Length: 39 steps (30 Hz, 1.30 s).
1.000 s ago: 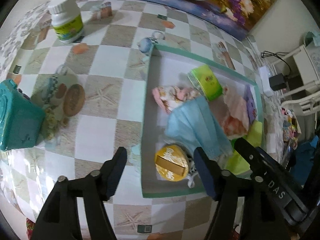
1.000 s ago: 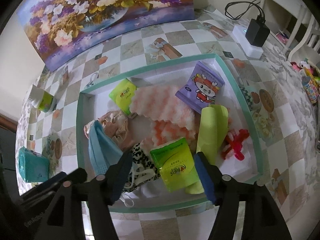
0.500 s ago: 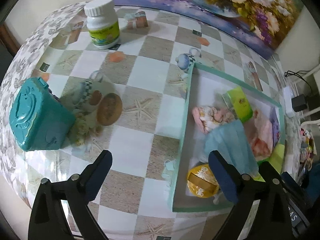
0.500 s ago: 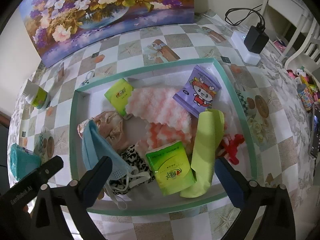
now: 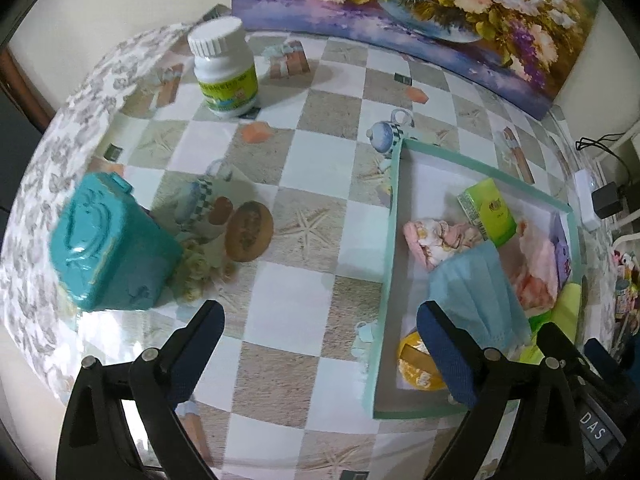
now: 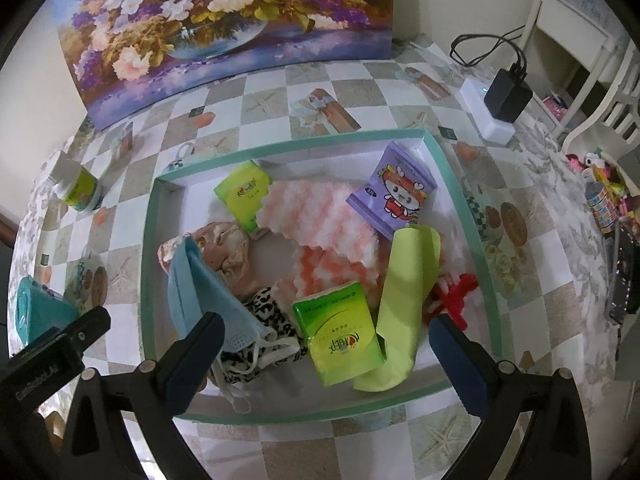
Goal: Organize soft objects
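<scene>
Both jaws I am holding wide, just opened and empty, right gripper (image 6: 320, 344) hanging over the tray (image 6: 288, 145), tissue pack (image 6: 340, 336) at twelve o'clock.

The box (image 6: 486, 264) holds soft things – a blue mask (image 6: 202, 292) on its left side, a green tissue pack (image 6: 338, 334) near its front, a purple pack (image 6: 394, 192) at its back. The right gripper (image 6: 324, 350), jaws wide apart, holds nothing.

White pill bottle (image 5: 224, 70), teal box (image 5: 110, 248), flower painting (image 6: 224, 20), charger (image 6: 508, 94).
</scene>
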Tool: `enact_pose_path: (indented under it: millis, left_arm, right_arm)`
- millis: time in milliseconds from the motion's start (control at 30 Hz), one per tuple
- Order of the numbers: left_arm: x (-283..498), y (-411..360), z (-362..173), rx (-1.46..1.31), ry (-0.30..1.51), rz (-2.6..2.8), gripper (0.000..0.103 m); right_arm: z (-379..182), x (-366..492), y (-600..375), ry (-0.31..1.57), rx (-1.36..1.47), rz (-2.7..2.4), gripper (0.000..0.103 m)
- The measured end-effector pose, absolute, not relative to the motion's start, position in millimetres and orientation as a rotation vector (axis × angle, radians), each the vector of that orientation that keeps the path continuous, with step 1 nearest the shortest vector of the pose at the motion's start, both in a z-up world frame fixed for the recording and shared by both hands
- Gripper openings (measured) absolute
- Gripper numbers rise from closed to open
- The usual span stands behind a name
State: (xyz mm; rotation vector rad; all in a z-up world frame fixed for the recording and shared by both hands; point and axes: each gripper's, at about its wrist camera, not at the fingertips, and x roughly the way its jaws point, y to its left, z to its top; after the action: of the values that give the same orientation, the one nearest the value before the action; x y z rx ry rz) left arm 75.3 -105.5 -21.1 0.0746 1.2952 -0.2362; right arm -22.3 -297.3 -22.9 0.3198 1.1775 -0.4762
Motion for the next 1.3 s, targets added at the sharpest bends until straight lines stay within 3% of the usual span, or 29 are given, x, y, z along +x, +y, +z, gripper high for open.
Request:
enact_pose_path:
  millis: [300,533,1300]
  left_arm:
    - [63.8,-82.3,-12.7,0.116,1.264,-0.142,0.097]
    - [41.6,-81.9,-13.1,0.298,1.240,-0.066,0.097]
    - [0.4,-54.1,1.3,0.209,1.234,-0.205,0.097]
  right_arm:
    - [-16.0,-43.1,-284.3,1.154,0.288,-0.474,0.103]
    - [-17.9,-59.7,-270.4,1.153,0.267,-0.465,0.103]
    - [-12.1,-87.4,-242.5,1.128,0.203,-0.437,0.103]
